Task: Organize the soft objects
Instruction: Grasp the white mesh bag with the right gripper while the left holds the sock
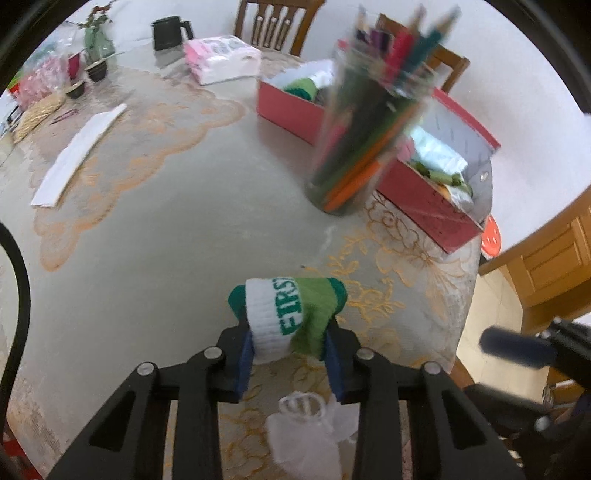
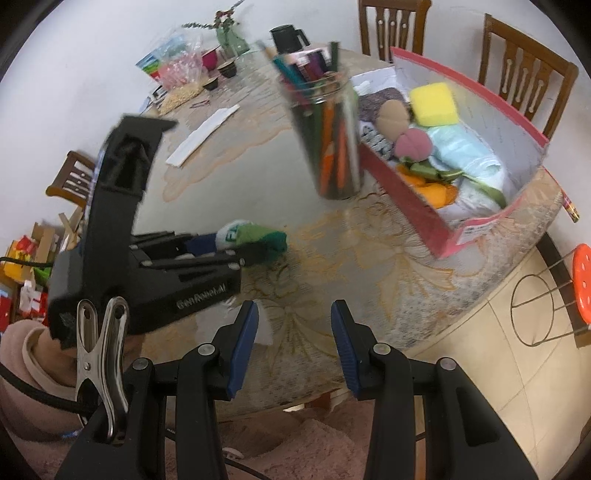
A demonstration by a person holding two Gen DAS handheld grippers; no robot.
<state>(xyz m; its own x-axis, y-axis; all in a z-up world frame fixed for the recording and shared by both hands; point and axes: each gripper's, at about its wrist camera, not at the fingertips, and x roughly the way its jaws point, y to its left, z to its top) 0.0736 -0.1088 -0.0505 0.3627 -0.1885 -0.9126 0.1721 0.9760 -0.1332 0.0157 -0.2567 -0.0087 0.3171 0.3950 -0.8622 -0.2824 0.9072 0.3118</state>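
Note:
A rolled green and white sock (image 1: 291, 314) lettered "FIRST" lies on the table near its front edge. My left gripper (image 1: 290, 334) is shut on it, a blue pad pressing on each side. In the right wrist view the sock (image 2: 258, 236) sticks out of the left gripper (image 2: 240, 254) at the left. My right gripper (image 2: 295, 321) stands open and empty above the table's near edge. Behind stands a red box (image 2: 402, 192) holding a yellow sponge (image 2: 434, 103), round puffs, cloths and other soft things. The same red box (image 1: 288, 110) shows in the left wrist view.
A glass jar of coloured pencils (image 1: 369, 129) stands just in front of the box. A white mesh piece (image 1: 306, 432) lies under the left gripper. Farther back are a tissue pack (image 1: 221, 59), a black mug (image 1: 168, 33) and a paper strip (image 1: 77, 155). An orange stool (image 2: 583, 280) stands off the table's right.

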